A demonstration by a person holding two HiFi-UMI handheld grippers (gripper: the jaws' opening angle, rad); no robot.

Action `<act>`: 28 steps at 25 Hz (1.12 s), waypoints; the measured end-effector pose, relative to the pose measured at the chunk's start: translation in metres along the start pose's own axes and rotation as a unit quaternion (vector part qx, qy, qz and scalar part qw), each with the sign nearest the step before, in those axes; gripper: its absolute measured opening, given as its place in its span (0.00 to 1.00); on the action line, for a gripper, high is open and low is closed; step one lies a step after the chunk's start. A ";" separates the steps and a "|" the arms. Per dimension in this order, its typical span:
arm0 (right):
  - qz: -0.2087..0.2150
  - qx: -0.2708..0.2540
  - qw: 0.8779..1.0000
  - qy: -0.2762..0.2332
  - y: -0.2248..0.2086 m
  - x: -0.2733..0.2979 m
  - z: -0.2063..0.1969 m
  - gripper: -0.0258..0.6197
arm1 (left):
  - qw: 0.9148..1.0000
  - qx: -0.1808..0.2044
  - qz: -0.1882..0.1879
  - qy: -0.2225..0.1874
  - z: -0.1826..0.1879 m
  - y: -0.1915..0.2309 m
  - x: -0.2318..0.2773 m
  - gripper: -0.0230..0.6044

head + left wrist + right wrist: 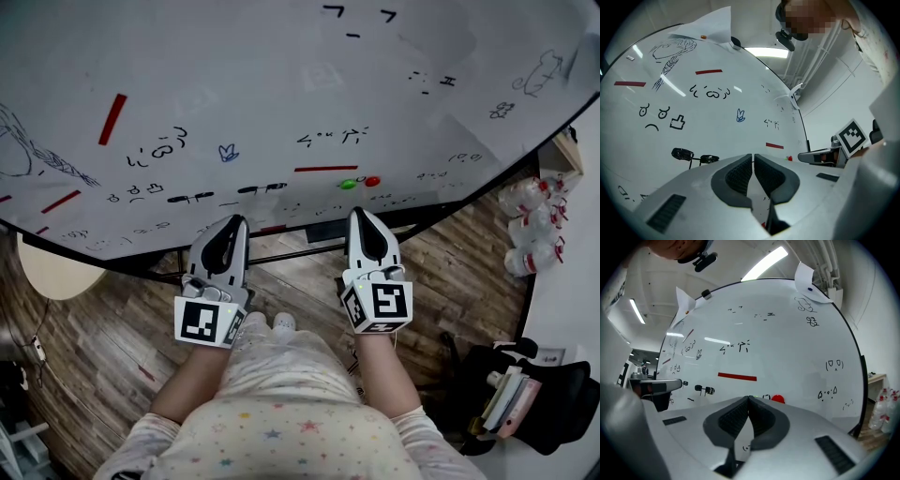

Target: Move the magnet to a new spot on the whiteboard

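Floor (112,337): wood-look planks in mixed brown and grey tones.
Round worktop (56,272): pale beige, only partly in view at the left, standing over the floor.
Water bottles (534,230): a cluster of clear plastic bottles with red labels, on the floor at the right.
Books (511,398): a few slim volumes, pink and white among them, leaning together at the lower right.
Black seat (558,375): dark and padded, just beside the books.
Ceiling light (766,262): a long bright tube, lit.
Paper sheet (808,284): white, one corner curled forward.
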State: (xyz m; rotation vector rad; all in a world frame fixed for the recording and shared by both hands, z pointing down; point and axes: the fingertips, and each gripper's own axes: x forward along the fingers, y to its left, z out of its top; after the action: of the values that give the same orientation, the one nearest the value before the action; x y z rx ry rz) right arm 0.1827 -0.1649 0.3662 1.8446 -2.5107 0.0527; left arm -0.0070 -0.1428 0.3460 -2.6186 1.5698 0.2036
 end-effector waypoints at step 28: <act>-0.012 -0.004 1.000 0.024 0.037 -0.050 -0.027 0.04 | 1.000 -0.010 -0.016 0.019 -0.008 0.002 -0.044 0.08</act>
State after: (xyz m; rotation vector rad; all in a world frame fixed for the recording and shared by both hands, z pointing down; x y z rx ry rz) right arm 0.1624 -0.1052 0.3907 1.8461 -2.4541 0.0837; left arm -0.0288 -0.1067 0.3606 -2.6760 1.5450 0.1707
